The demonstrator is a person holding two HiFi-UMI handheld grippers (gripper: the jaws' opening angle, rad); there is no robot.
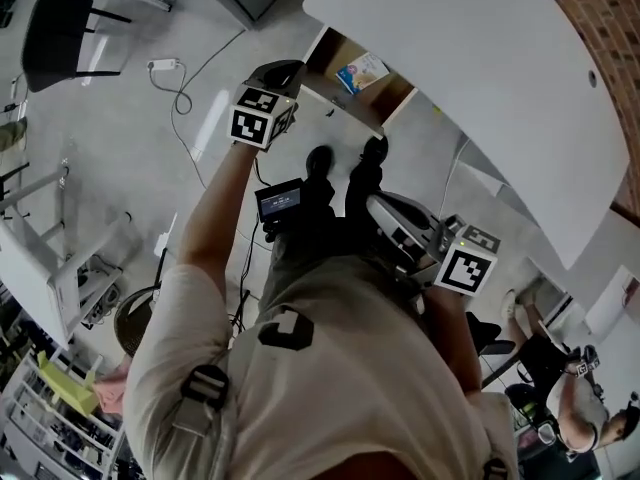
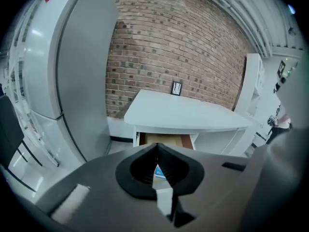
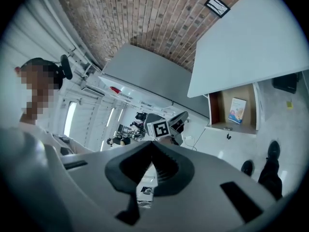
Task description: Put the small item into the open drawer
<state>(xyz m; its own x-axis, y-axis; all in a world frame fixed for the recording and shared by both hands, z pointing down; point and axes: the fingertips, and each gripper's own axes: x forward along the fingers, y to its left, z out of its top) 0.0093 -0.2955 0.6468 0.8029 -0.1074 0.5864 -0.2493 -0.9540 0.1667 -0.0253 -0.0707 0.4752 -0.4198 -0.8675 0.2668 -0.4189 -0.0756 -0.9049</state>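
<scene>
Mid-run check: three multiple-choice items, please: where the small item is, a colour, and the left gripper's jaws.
1. Where is the small item? A. on a chair B. in the open drawer C. on the floor
2. What colour is the table top? A. white B. black C. green
3. How do the jaws of the left gripper stand? A. wide apart B. together C. clamped on a cable
Answers: 1 B, it lies on the drawer's wooden bottom; 2 A, the head view shows it white; 3 B, the left gripper view shows their tips meeting.
</scene>
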